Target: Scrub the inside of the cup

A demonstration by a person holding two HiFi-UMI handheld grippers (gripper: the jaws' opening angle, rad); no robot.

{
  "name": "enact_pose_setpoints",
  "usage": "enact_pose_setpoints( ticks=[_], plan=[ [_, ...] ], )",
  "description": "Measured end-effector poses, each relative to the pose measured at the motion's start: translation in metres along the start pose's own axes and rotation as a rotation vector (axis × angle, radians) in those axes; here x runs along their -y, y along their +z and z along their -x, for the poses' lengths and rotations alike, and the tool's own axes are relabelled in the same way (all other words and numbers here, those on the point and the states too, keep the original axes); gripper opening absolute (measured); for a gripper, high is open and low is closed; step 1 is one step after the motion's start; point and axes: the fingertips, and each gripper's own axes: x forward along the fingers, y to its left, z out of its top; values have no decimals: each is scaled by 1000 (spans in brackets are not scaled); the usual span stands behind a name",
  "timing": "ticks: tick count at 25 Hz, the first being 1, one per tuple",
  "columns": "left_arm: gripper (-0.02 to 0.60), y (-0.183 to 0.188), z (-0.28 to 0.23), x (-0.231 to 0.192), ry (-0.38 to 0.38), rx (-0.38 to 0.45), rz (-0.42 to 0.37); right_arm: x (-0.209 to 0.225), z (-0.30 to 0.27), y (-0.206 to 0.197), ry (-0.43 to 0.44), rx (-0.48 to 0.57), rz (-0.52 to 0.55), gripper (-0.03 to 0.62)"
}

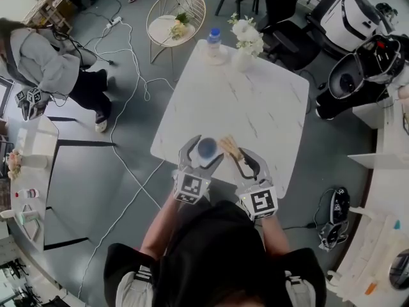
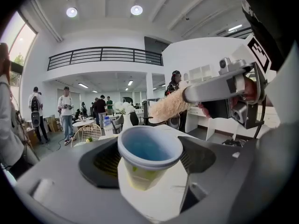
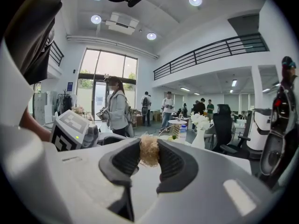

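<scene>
In the head view my left gripper (image 1: 203, 152) is shut on a pale cup (image 1: 206, 148) with a blue inside, held over the near edge of the white marble table (image 1: 255, 107). Just right of it, my right gripper (image 1: 242, 158) is shut on a tan fluffy brush (image 1: 229, 146), whose tip lies beside the cup's rim. The left gripper view shows the cup (image 2: 148, 149) upright between the jaws of that gripper (image 2: 149, 166), with the brush (image 2: 169, 107) behind and above the rim, outside the cup. In the right gripper view the brush (image 3: 149, 149) is pinched in that gripper (image 3: 149, 160).
A water bottle (image 1: 215, 40) and a vase of white flowers (image 1: 246, 40) stand at the table's far edge. A round wire side table (image 1: 176, 18), an office chair (image 1: 287, 37) and floor cables (image 1: 128, 94) surround it. A person in grey (image 1: 45, 59) stands at the left.
</scene>
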Motion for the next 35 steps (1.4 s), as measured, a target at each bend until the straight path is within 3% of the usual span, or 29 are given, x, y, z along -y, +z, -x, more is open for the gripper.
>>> enact_pose_setpoints(
  ticks=[7,14,27,35],
  plan=[
    [390,12,-13,14,-42,27,-4,55,27,-11,-185,20,-27,107],
    [390,22,-32,41,-105,35,-13,95,60,-33,-305,-11,-58,107],
    [390,37,-73,100,-232,47,-26,139,111,-57,-423,-22,-111,107],
    [390,28,-96,134,-301,21,-27,155,137,-84,-473,-53,-165,107]
  ],
)
